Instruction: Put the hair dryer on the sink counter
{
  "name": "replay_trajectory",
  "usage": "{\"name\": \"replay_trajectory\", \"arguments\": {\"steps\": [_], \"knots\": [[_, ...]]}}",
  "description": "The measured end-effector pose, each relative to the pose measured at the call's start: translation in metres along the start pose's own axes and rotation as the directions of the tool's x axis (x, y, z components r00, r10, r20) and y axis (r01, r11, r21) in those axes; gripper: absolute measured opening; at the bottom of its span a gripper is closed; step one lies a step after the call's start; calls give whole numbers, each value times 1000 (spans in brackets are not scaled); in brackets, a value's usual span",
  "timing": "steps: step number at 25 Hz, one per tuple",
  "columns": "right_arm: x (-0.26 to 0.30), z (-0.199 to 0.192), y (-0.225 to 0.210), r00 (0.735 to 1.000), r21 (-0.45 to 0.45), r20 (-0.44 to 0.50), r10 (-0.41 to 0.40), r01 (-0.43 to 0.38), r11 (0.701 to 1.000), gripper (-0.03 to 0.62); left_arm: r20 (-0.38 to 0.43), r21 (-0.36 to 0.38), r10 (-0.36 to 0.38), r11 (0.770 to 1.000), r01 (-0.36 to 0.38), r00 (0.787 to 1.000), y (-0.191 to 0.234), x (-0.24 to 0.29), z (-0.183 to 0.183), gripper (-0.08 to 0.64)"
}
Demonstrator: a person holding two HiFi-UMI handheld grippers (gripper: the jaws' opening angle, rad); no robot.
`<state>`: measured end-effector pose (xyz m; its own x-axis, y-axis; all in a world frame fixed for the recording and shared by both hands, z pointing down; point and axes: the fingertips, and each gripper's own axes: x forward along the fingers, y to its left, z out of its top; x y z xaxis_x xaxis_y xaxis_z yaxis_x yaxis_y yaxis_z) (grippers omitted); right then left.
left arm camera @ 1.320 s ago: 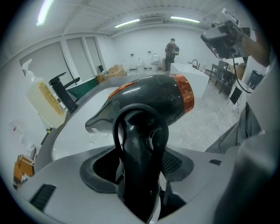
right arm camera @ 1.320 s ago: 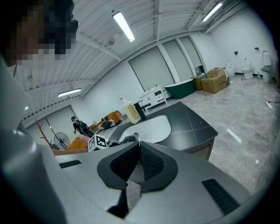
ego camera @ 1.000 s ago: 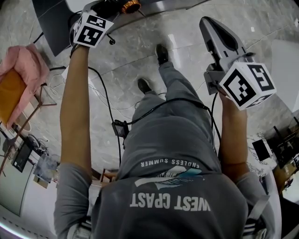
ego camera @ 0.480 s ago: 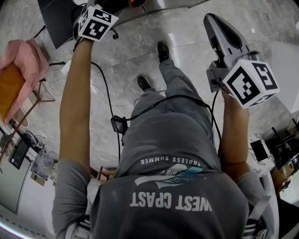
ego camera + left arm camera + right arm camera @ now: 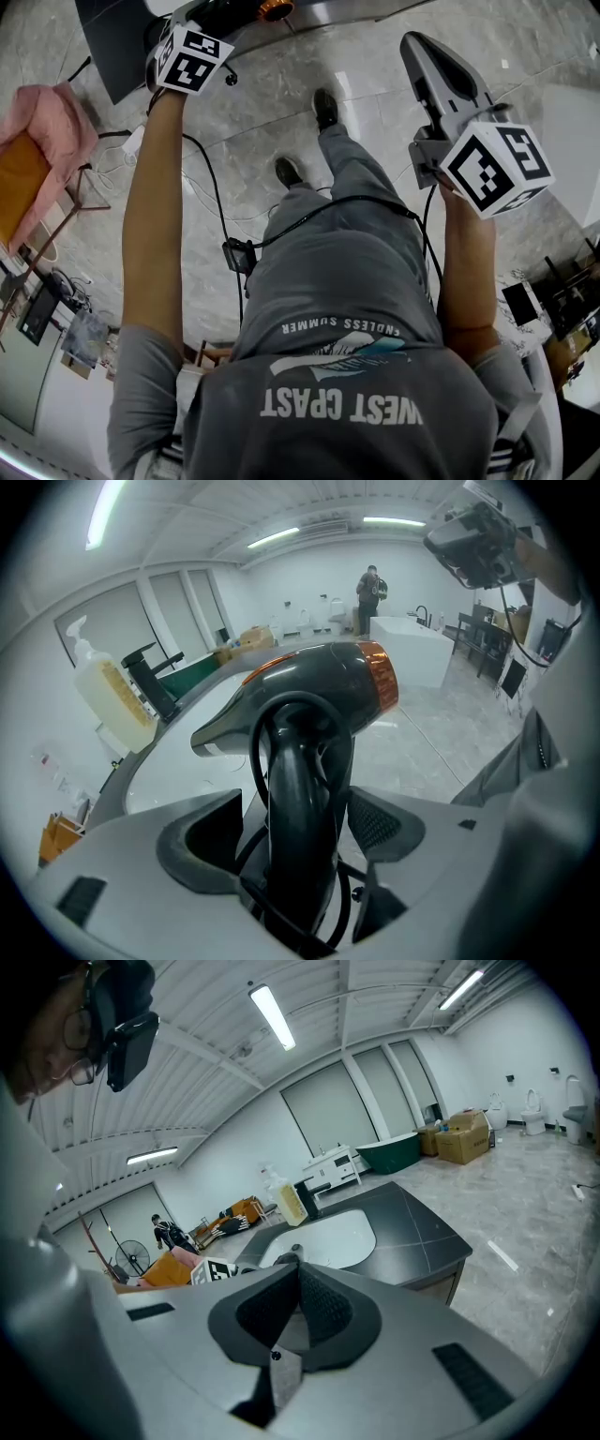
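Since a second ago the left marker cube (image 5: 191,58) has shifted a touch toward the top edge in the head view, and the left jaws have spread; the right side has barely moved. The left hand-held gripper (image 5: 291,822) is wide now: the pads stand off both sides of the hair dryer (image 5: 309,691) handle, which is upright between them with no visible squeeze. The dryer is dark grey with an orange ring (image 5: 378,675) at one end, and its black cord (image 5: 255,761) loops round the handle. In the left gripper view it shows centre frame, in front of the white sink basin (image 5: 178,766); whether it rests on the dark surface (image 5: 422,1227) cannot be told. A soap bottle (image 5: 108,700) and a black faucet (image 5: 155,677) sit at left by the basin. In the head view the dryer is at the top edge, just beside the left cube. The right hand-held gripper (image 5: 298,1288) is narrow, pads meeting, nothing between them, held up at upper right and well apart from the dryer. A pink cloth (image 5: 47,131) shows at the left edge.
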<state>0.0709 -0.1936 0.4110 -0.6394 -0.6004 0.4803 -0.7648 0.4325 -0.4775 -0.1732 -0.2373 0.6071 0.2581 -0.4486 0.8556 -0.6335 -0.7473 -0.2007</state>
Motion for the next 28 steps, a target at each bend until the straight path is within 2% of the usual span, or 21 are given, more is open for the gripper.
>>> {"name": "replay_trajectory", "arguments": {"steps": [13, 16, 19, 23, 25, 28], "knots": [[-5, 7, 12, 1000, -12, 13, 0, 0, 1000, 28, 47, 11, 23, 1000, -24, 999, 10, -33, 15, 359], [-5, 9, 20, 1000, -21, 23, 10, -10, 1000, 28, 76, 4, 39, 999, -40, 996, 13, -48, 20, 359], [-1, 11, 23, 999, -30, 31, 15, -14, 999, 28, 137, -23, 87, 996, -85, 987, 22, -65, 29, 359], [-7, 22, 32, 998, -53, 50, 28, -26, 998, 28, 247, -89, 187, 981, -170, 951, 36, -112, 48, 329], [-13, 29, 38, 997, -66, 63, 36, -32, 997, 28, 305, -124, 246, 968, -218, 920, 42, -143, 59, 275], [-19, 42, 51, 995, -89, 84, 56, -48, 995, 28, 388, -180, 332, 942, -283, 860, 50, -193, 72, 206]]}}
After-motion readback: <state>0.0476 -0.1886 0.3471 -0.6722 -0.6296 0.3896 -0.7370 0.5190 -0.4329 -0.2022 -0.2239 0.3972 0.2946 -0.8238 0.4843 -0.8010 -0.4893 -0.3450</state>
